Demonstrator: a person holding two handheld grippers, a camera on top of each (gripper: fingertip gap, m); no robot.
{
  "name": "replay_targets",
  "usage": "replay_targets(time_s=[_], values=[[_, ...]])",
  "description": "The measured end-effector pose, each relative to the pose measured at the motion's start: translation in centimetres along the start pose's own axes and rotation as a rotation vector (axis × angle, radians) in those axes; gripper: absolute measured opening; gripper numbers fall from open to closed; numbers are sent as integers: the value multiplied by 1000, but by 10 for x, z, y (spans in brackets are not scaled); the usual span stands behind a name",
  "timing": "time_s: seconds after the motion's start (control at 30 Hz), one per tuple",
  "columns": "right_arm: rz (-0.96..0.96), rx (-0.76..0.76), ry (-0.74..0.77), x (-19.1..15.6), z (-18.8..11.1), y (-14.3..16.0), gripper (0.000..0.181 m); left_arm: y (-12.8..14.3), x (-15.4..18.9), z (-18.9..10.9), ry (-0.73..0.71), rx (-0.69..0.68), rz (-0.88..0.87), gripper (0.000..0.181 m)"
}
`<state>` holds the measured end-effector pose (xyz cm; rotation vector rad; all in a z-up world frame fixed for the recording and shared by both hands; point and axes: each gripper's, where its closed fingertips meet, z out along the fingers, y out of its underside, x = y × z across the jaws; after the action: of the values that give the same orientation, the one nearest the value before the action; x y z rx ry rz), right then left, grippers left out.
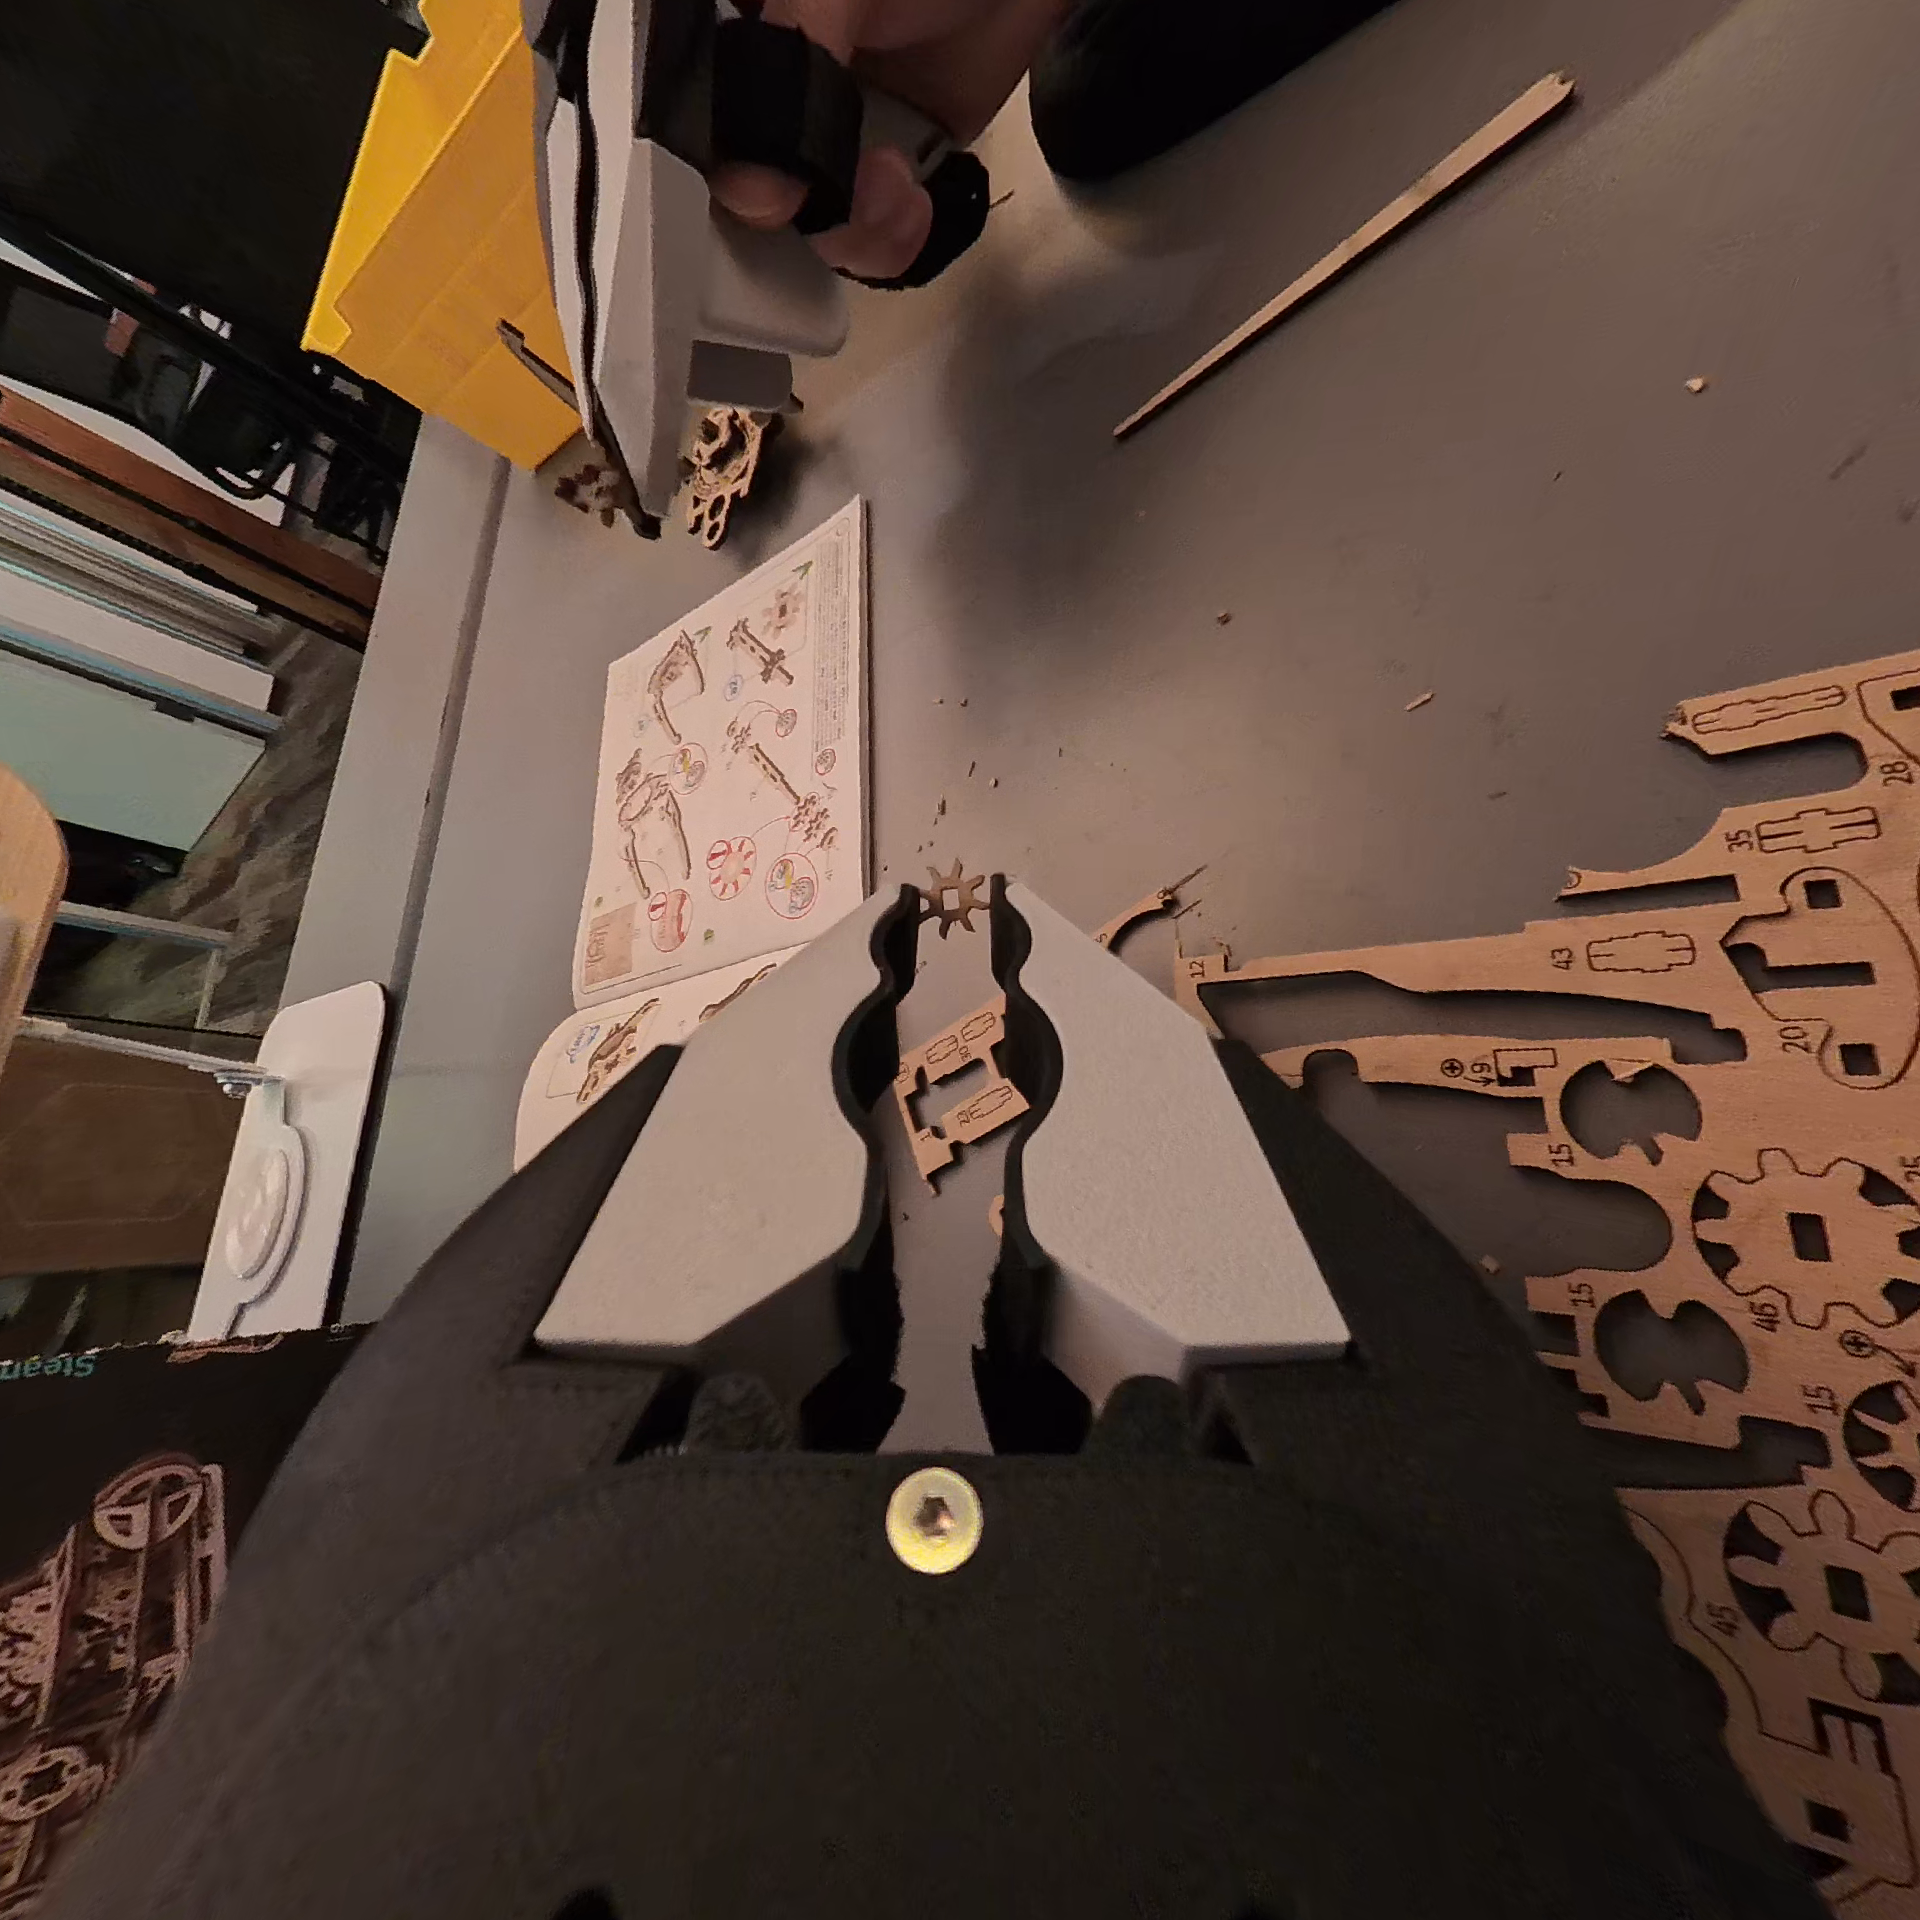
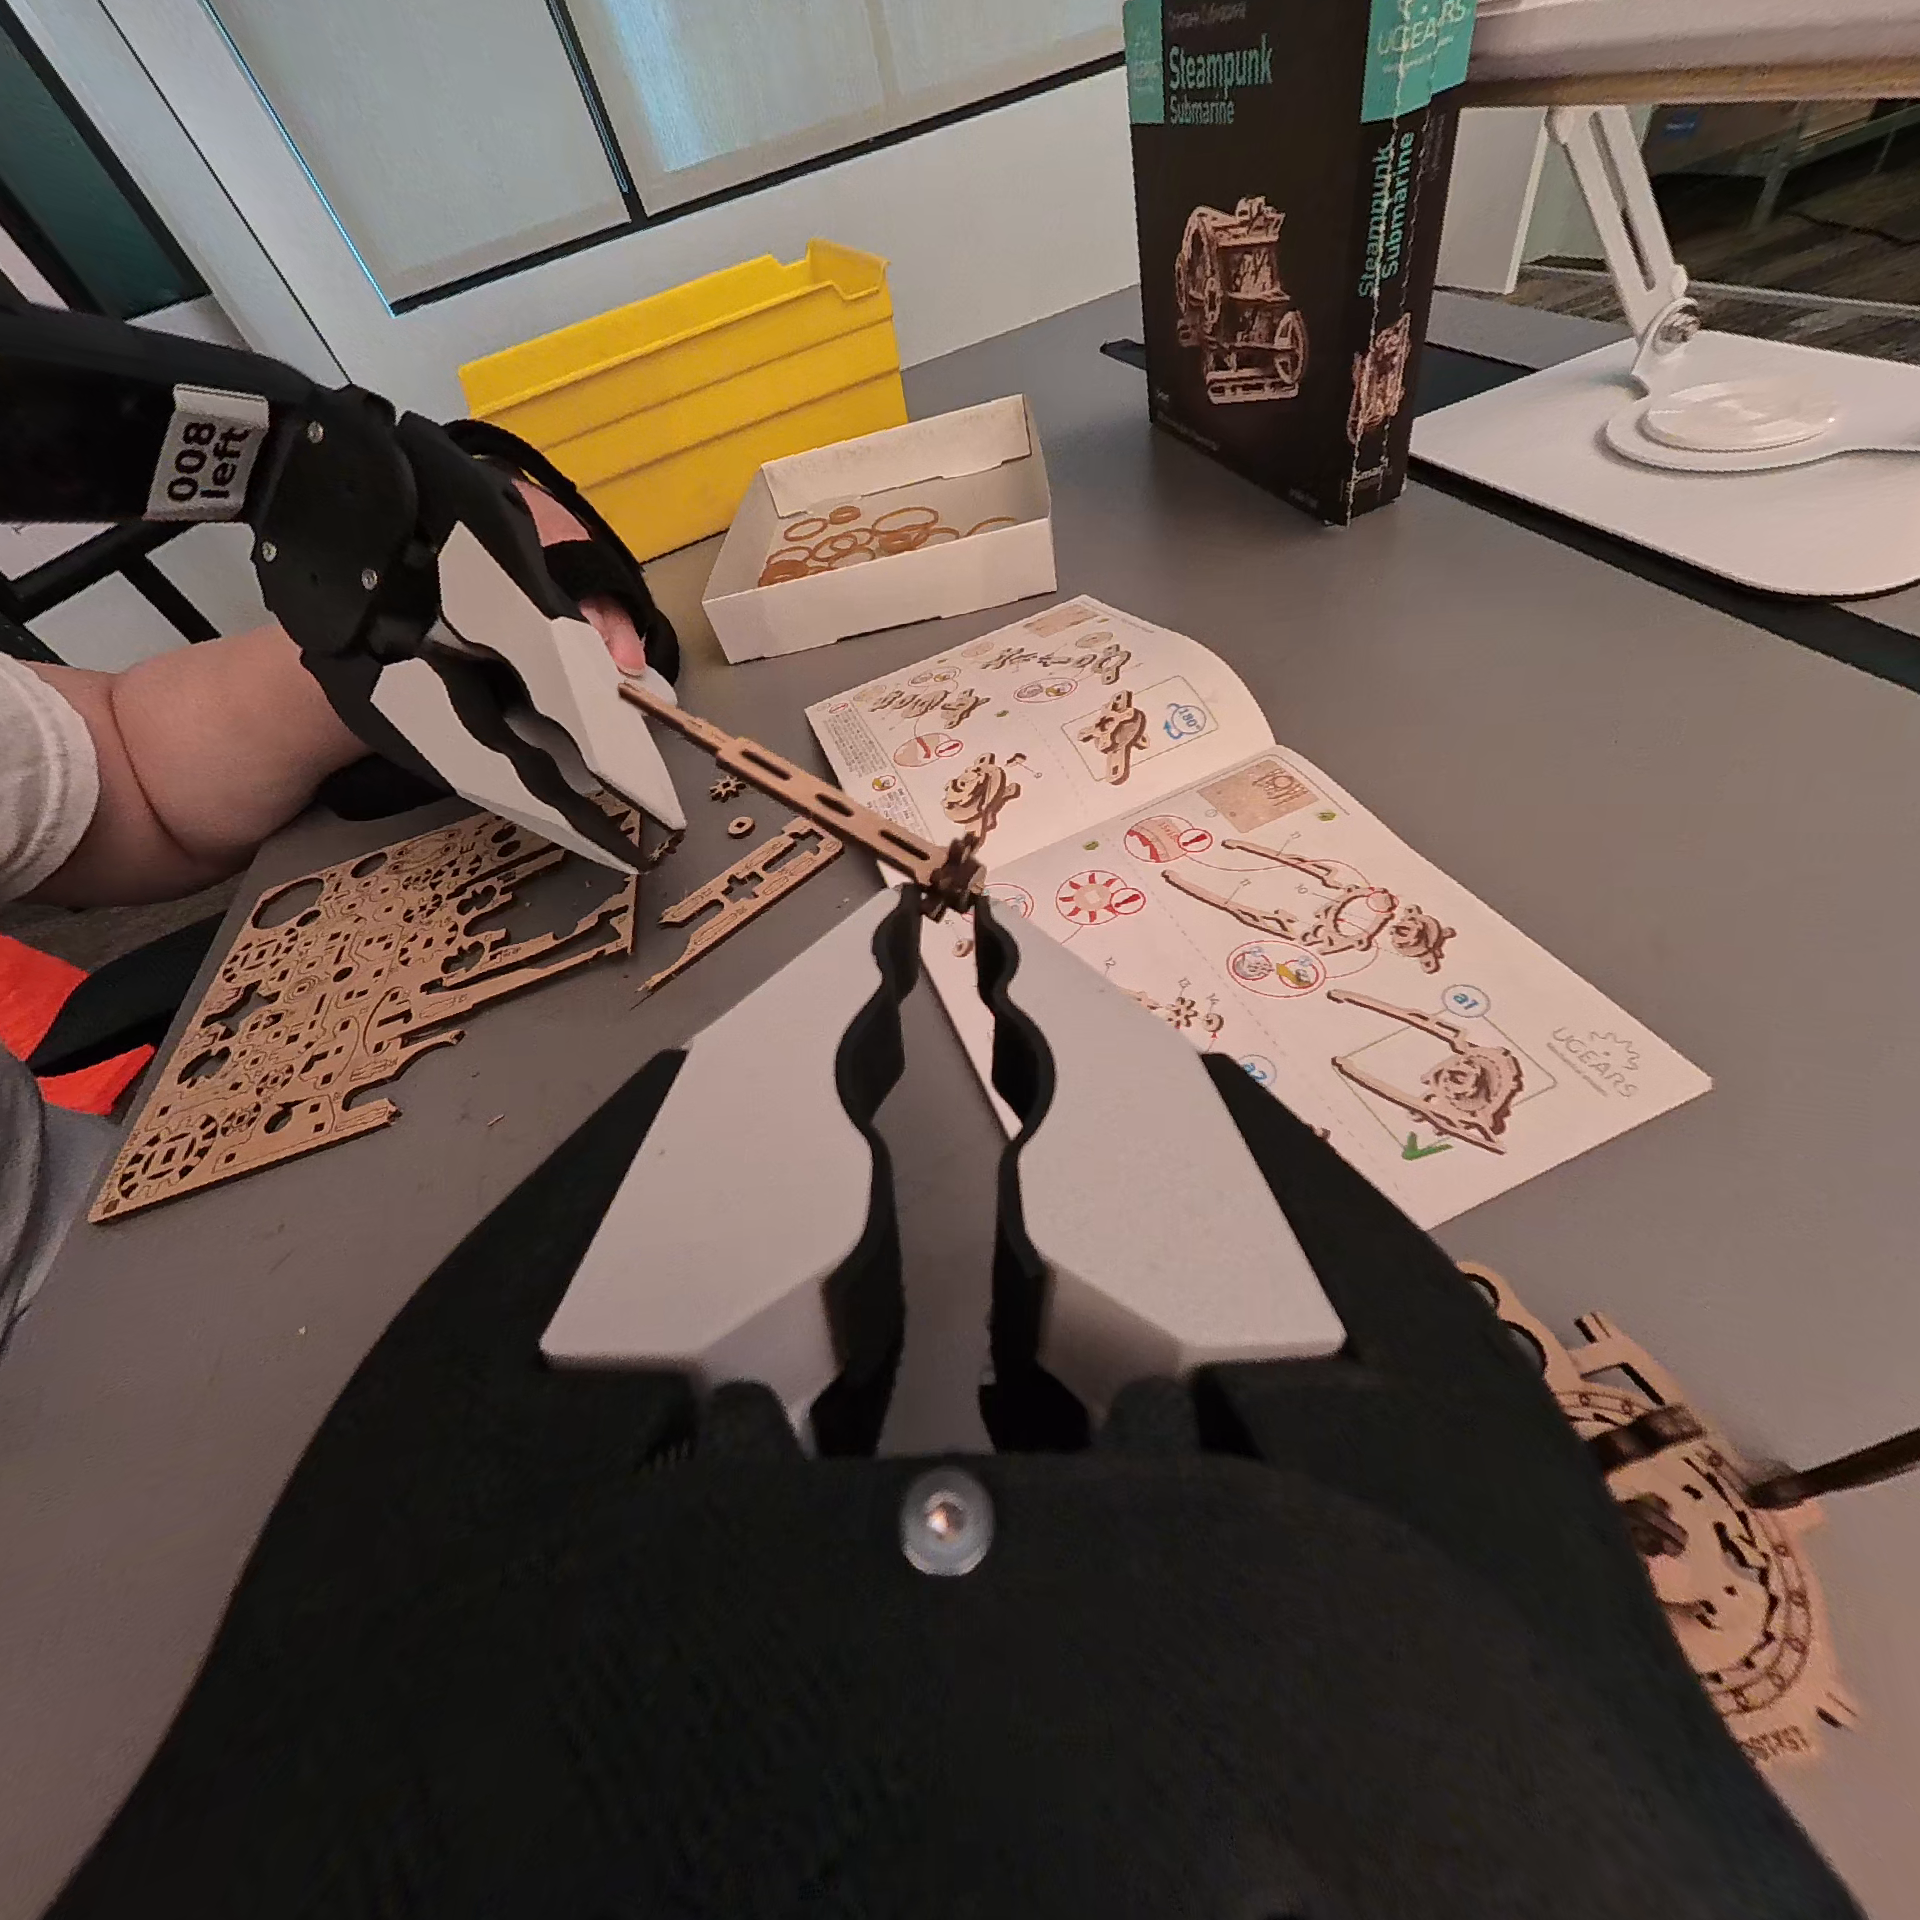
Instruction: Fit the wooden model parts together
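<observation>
Fingers of the left gripper [image 1: 956, 902] pinch a small tan wooden star-shaped gear [image 1: 953, 902] at their tips above the grey bench [image 1: 1351, 540], while the right gripper [image 2: 940, 902] clamps the cog end of a long slotted wooden strip [image 2: 790, 779].

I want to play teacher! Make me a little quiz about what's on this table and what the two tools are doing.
1. True or false: the left tool is pinching a small star-shaped gear.
2. What does the right tool hold? A) a slotted wooden rod B) a rubber band C) a paper booklet
3. Fill in the colour: the rings lie in a ___ box in front of the yellow bin.

Key: 1 true; 2 A; 3 white.
</observation>
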<state>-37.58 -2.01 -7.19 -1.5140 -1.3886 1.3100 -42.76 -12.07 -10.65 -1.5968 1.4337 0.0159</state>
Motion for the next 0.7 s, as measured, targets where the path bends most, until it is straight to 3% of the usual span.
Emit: replay_targets(time_s=[0.27,0.7], values=[[0,5,6,2,-2,-1,7,3,-2,2,-10,-16,-9,11],[1,12,7,3,-3,-2,7,-9,-1,8,28,48,-174,11]])
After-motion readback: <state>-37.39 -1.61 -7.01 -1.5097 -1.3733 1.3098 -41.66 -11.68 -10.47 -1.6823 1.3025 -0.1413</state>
